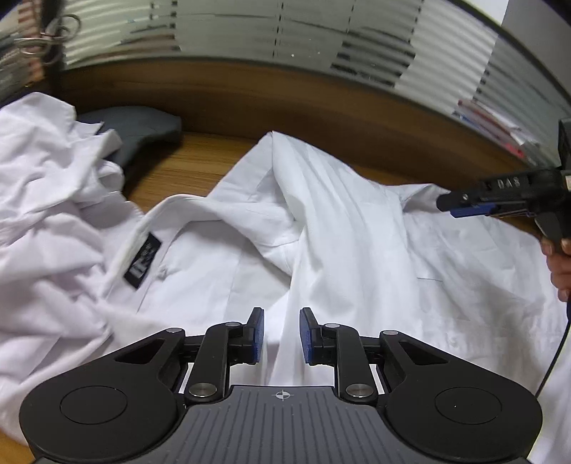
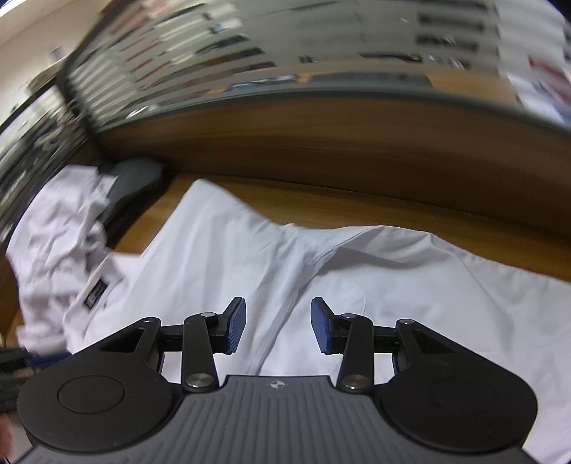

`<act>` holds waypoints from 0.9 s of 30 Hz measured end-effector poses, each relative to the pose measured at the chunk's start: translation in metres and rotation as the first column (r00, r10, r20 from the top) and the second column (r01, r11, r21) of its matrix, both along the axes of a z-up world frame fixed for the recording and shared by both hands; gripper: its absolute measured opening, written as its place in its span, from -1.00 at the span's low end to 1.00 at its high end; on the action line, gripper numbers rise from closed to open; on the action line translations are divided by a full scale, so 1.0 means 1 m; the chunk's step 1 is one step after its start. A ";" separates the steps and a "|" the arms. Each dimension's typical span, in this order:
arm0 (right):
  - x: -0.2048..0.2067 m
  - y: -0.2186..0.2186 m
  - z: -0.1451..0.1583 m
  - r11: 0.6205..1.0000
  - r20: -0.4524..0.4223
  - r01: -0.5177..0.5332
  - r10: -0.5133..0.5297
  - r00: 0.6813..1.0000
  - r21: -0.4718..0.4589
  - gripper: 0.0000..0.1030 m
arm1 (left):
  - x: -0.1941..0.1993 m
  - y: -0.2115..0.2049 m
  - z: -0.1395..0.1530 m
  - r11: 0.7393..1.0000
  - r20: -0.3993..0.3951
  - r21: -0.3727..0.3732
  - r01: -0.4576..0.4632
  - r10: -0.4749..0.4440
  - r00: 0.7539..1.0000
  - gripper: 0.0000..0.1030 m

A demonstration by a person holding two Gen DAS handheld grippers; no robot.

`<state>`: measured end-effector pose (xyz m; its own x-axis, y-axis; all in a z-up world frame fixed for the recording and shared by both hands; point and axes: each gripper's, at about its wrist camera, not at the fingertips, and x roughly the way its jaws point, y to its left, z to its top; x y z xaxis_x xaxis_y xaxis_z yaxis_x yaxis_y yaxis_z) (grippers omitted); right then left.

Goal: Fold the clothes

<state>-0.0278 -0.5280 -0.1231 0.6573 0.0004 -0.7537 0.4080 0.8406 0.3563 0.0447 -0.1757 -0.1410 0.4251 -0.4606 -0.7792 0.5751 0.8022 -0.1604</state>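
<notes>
While a white shirt point(image 1: 357, 228) lies spread across the wooden table point(image 1: 200, 160), the left gripper point(image 1: 282, 337) hangs just above the cloth near its middle, its two blue-padded fingers point(image 1: 258, 333) parted with a narrow gap and nothing between them. A long ridge of fabric runs from the far corner of the shirt down toward that gap. To the left, the collar point(image 1: 167, 214) shows a dark label point(image 1: 142, 260) sewn inside it. Farther left, a second white garment point(image 1: 46, 200) sits in a crumpled heap, touching the collar side of the shirt, and a dark grey folded cloth point(image 1: 142, 128) lies behind the heap against the raised wooden back edge of the table. In the left wrist view the right gripper point(image 1: 464, 205) comes in from the right side, its tip over the far right part of the shirt and a hand point(image 1: 558, 257) around its handle; from there I cannot tell whether it touches the cloth. The right wrist view, somewhat blurred, shows that gripper's fingers point(image 2: 235, 328) standing wide apart over the shirt with a seam passing beneath them and nothing held. Beyond the table stands a wall of striped glass point(image 1: 285, 32).
</notes>
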 end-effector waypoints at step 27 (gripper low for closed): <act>0.081 -0.075 -0.086 0.930 0.033 0.227 -0.247 0.969 0.289 -0.38 | 0.085 0.020 0.016 0.941 -0.151 -0.231 -0.246 0.215 0.965 -0.45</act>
<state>0.0528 -0.6031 -0.2088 0.7134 0.0441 -0.6994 0.5497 0.5839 0.5975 0.1295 -0.1562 -0.1253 0.4512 -0.5450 -0.7067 0.3426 0.8370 -0.4267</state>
